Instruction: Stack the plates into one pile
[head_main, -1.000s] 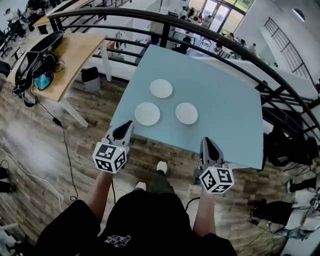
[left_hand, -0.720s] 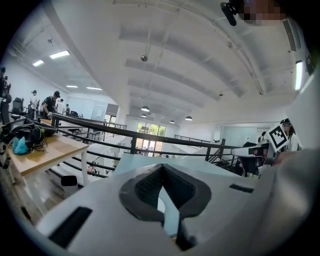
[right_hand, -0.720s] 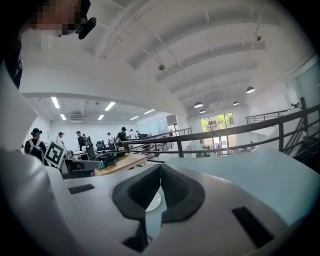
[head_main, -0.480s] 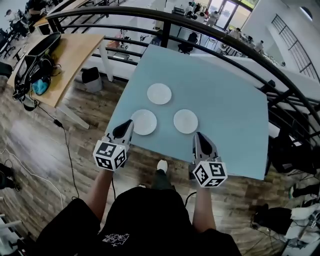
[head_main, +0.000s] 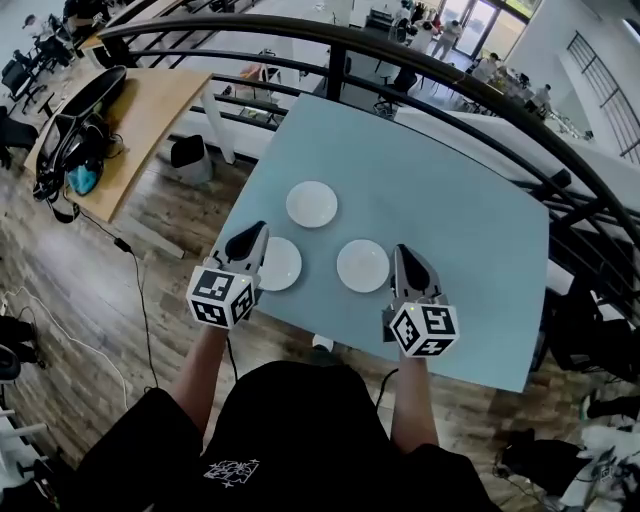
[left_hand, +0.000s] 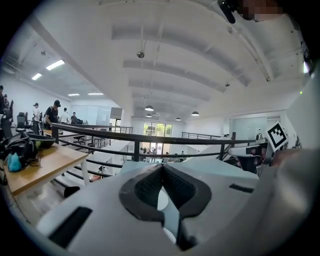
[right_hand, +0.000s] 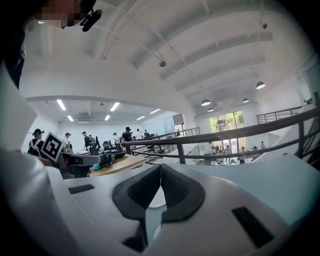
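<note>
Plates: three white ones, all lying flat and separate on the light blue table (head_main: 450, 220), none stacked yet.

- Near-left plate (head_main: 280, 265): right at the tip of the left gripper (head_main: 256, 231). In the head view the tip overlaps the plate's left edge; I can't tell whether they touch.
- Near-right plate (head_main: 362, 266): just left of the tip of the right gripper (head_main: 402, 252), close to it but apart.
- Far plate (head_main: 311, 204): beyond the other two, nearer the left gripper's side and clear of both tips.

Both near plates sit close to the table's near edge. Nothing lies between either tip and its plate.

Surroundings:
- The person's legs and one shoe (head_main: 321, 343) are below the near edge, on a wood floor.
- A wooden desk (head_main: 150, 105) stands to the left with bags (head_main: 70, 150) on it and a dark bin (head_main: 190, 152) beside it.
- A black railing (head_main: 330, 45) curves behind the table, with a hall and people beyond it.

Grippers:
- Left gripper view: the dark pads (left_hand: 145, 187) meet at the tips with nothing pinched. A sliver of white plate shows through the notch behind the tips.
- Right gripper view: the same, pads (right_hand: 137, 192) pressed together and empty, with a plate visible through the notch.
- Both point across the table, tilted slightly down.
</note>
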